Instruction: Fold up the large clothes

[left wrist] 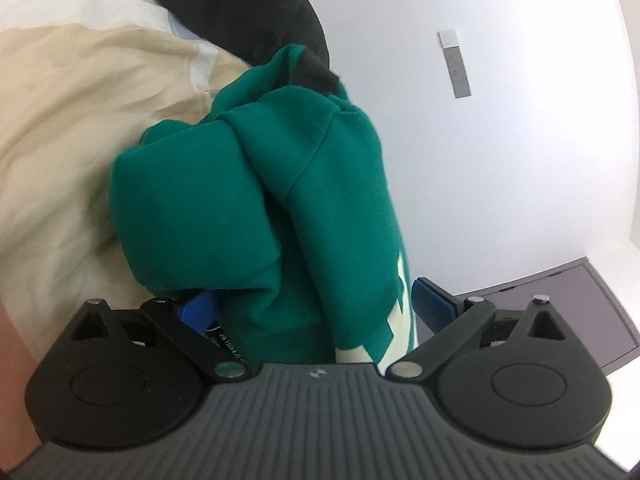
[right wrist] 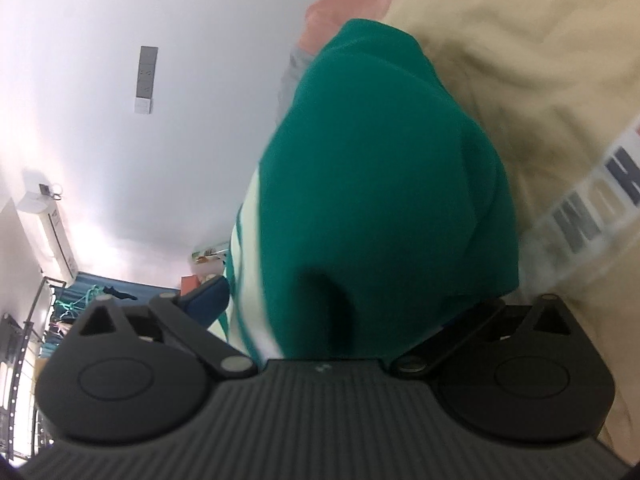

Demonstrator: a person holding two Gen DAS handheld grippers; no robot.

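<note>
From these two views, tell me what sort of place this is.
Probably a room in a home: a wall-mounted air conditioner, a rack with hanging clothes, and a purple-grey cabinet by plain white walls.

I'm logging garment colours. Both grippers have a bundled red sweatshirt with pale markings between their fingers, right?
Not red. The sweatshirt is green, as both wrist views show. The rest stands: it is bundled, has pale markings, and sits between the fingers of the left gripper and right gripper.

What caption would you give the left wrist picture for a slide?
Left gripper, jaws wide apart, with a bunched green sweatshirt between its blue fingers, cream fabric behind.
</note>
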